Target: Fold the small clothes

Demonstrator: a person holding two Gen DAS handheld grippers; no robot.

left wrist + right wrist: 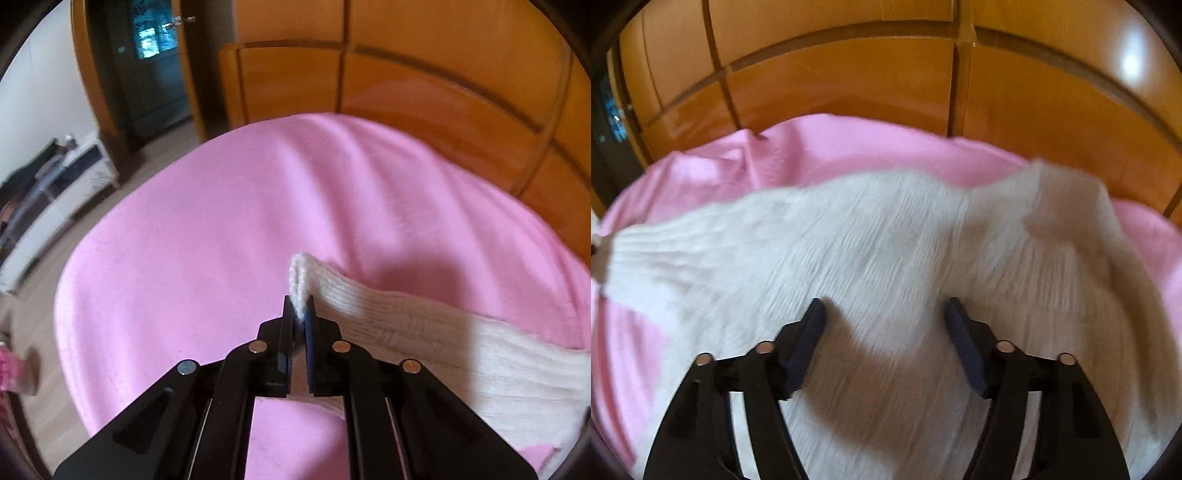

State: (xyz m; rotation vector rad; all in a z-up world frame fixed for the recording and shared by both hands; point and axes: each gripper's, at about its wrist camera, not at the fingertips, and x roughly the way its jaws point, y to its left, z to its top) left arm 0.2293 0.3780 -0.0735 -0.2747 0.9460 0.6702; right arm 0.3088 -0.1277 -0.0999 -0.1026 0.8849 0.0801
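Two hand-held grippers work a white ribbed knit garment spread across the pink sheet. The left hand-held gripper, lower centre, pinches its folded edge; the right hand-held gripper hovers above the knit, jaws wide and empty.

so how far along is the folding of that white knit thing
Early on. No finished fold shows: the white knit garment lies mostly spread over the pink sheet. In hand: the left gripper is shut on a ribbed edge, lifted off the sheet. The right gripper hovers open above the garment's middle, gripping nothing. Left to do: carry that edge across, then make the remaining folds.
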